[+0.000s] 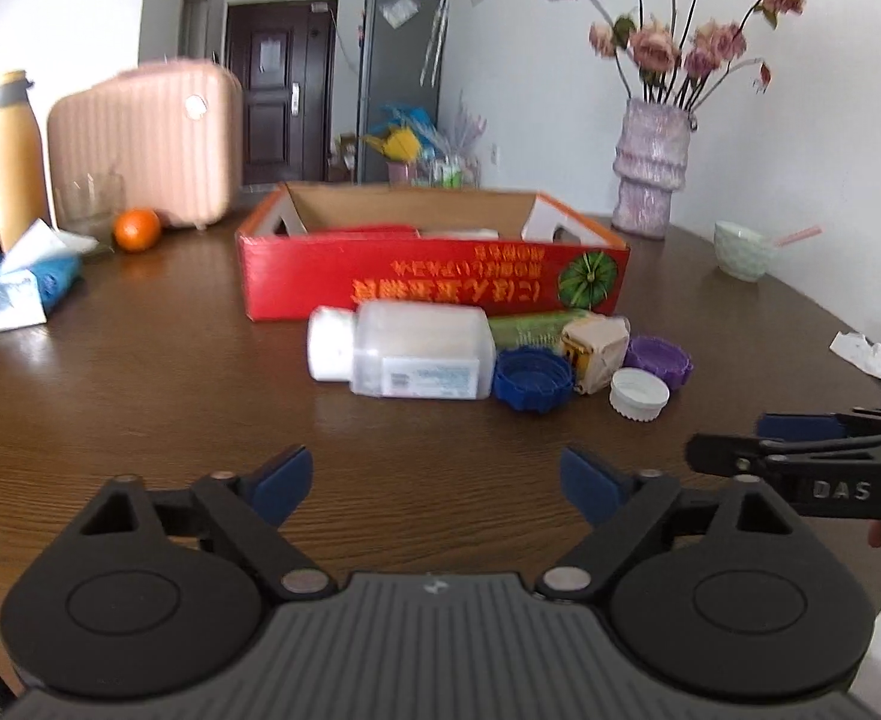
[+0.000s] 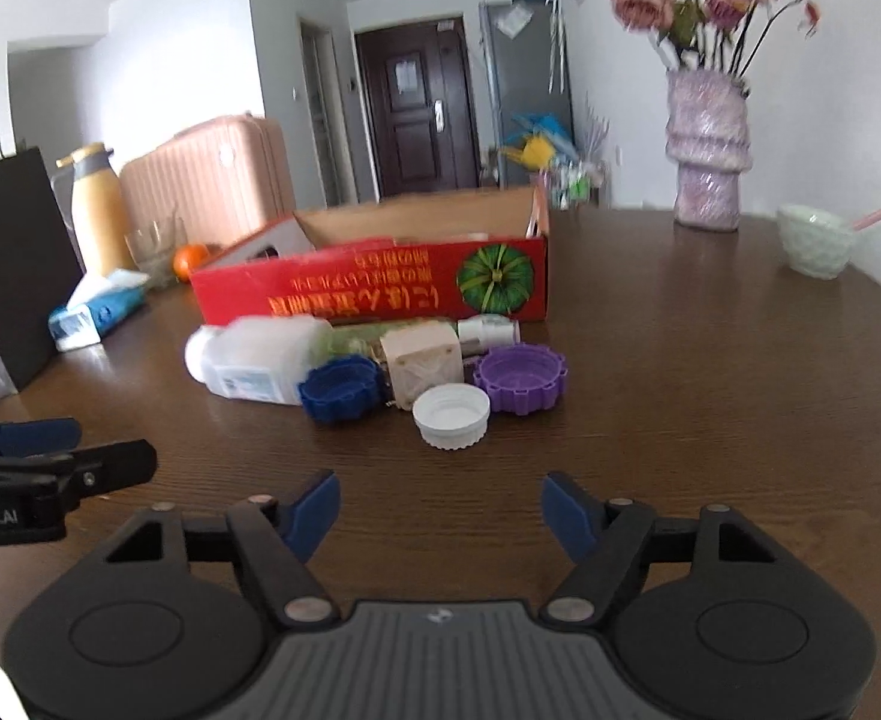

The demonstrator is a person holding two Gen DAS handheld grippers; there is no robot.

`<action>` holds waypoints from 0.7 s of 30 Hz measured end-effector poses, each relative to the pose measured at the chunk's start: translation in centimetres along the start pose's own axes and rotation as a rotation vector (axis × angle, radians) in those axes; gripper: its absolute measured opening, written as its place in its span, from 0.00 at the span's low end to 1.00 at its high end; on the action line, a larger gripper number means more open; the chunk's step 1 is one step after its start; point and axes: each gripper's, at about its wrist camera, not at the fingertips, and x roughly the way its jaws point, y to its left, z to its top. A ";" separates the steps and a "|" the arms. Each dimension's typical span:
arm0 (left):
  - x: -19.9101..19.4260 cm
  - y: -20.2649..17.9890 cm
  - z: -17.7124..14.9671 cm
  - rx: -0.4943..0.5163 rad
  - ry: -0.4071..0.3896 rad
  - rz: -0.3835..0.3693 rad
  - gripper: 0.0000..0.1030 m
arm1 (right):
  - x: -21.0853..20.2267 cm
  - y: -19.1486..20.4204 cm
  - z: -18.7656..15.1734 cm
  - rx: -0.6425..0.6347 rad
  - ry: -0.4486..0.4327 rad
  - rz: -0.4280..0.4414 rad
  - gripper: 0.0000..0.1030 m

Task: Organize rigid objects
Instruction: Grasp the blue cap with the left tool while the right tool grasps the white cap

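On the table [image 1: 140, 360], red box [image 1: 428, 276] with upside-down gold lettering, "DAS" on right tongs [image 1: 734, 447]

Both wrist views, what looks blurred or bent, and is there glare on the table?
Left wrist view: the pink ribbed suitcase and dried pink flowers are smeared; the brown wooden table carries soft pale sheen. Right wrist view: the red cardboard box and clear plastic bottle are smeared; fisheye bends walls and the table edge, corners dark.

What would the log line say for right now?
left gripper: open, empty | right gripper: open, empty | white bottle, blue cap, white cap, purple cap: on table before red box
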 end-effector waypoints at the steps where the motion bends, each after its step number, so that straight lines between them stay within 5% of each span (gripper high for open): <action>1: 0.7 -0.2 0.1 0.000 0.015 -0.005 0.83 | 0.7 -0.2 0.3 -0.004 0.012 0.008 0.66; 12: 7.1 -2.8 2.4 0.007 0.101 -0.049 0.75 | 6.0 -1.4 3.3 -0.056 0.073 0.058 0.54; 16: 8.5 -3.6 3.0 0.018 0.109 -0.048 0.73 | 6.8 -2.0 3.8 -0.056 0.085 0.065 0.39; 21: 9.8 -4.2 3.3 0.004 0.134 -0.052 0.65 | 6.9 -2.8 4.2 -0.075 0.088 0.068 0.38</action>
